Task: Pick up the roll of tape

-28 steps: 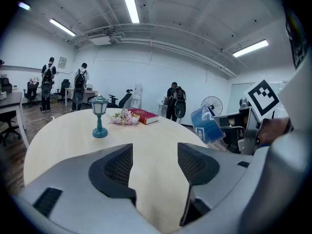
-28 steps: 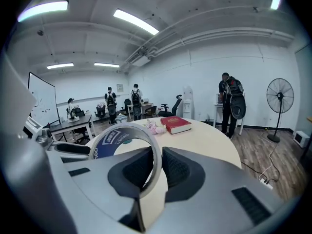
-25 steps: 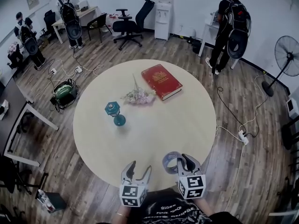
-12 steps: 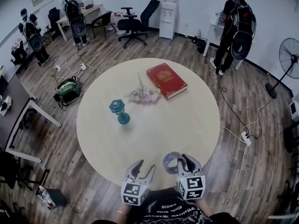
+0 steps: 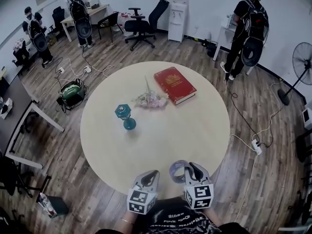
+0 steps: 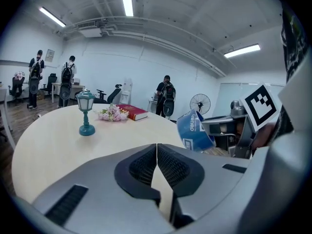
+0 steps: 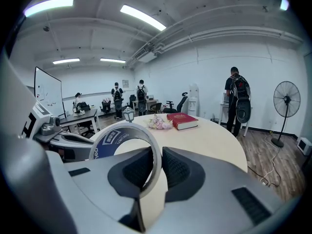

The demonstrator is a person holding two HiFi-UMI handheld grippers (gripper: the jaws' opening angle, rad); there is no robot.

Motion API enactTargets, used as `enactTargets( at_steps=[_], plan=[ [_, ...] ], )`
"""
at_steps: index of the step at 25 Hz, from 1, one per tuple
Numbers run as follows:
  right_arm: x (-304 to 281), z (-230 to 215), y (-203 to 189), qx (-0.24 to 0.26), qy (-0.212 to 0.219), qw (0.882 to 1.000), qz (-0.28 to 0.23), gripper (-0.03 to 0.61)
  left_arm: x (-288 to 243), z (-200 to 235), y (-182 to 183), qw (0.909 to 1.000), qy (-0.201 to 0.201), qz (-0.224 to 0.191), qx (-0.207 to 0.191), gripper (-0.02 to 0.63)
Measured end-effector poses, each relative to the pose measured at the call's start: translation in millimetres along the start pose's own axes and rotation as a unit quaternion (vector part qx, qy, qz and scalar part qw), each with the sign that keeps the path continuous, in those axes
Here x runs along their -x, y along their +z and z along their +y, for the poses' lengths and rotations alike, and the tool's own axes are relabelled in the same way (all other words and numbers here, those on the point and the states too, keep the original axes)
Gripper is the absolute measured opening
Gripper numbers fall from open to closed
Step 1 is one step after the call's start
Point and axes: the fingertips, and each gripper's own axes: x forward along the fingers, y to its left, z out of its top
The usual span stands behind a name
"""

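My right tongs (image 5: pixel 189 167) clamped the roll of tape (image 5: pixel 172 171), three o'clock from my left tongs (image 5: pixel 152 173), which had just closed empty.

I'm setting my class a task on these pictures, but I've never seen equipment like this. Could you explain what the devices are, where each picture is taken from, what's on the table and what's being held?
There is no robot here. A person holds a hand-operated gripper in each hand. The picture looking down comes from a camera on the person's head. The other two come from cameras riding on each gripper, looking along its two jaws.

On the round table are a red book, a bunch of pink flowers and a small teal lantern.

The right gripper has its jaws closed on the wall of the roll of tape, near the table's near edge. The left gripper has just closed its jaws, and nothing is between them.
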Motion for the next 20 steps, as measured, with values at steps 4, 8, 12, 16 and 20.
enactTargets(
  at_steps=[4, 8, 12, 16, 20],
  plan=[
    [-2.1, 1.3, -2.9, -0.001, 0.006, 1.000, 0.005, 0.063, 0.4, 1.6, 0.5, 0.9999, 0.002, 0.001, 0.011, 0.021],
    [-3.9, 6.7, -3.3, 0.005, 0.015, 1.000, 0.007, 0.061, 3.2, 6.7, 3.7, 0.9998, 0.011, -0.006, 0.017, 0.021],
    [-5.8, 6.6, -3.7, 0.009, 0.022, 1.000, 0.008, 0.061, 2.0, 5.0, 5.9, 0.9997, 0.011, -0.011, 0.020, 0.021],
    [-7.3, 4.9, -6.5, 0.011, 0.021, 1.000, 0.011, 0.061, 1.0, 5.2, 4.4, 0.9997, 0.012, -0.010, 0.016, 0.021],
    [-8.2, 4.6, -8.3, 0.016, 0.024, 0.999, 0.014, 0.060, 0.9, 6.5, 4.8, 0.9997, 0.014, -0.012, 0.018, 0.021]
  ],
)
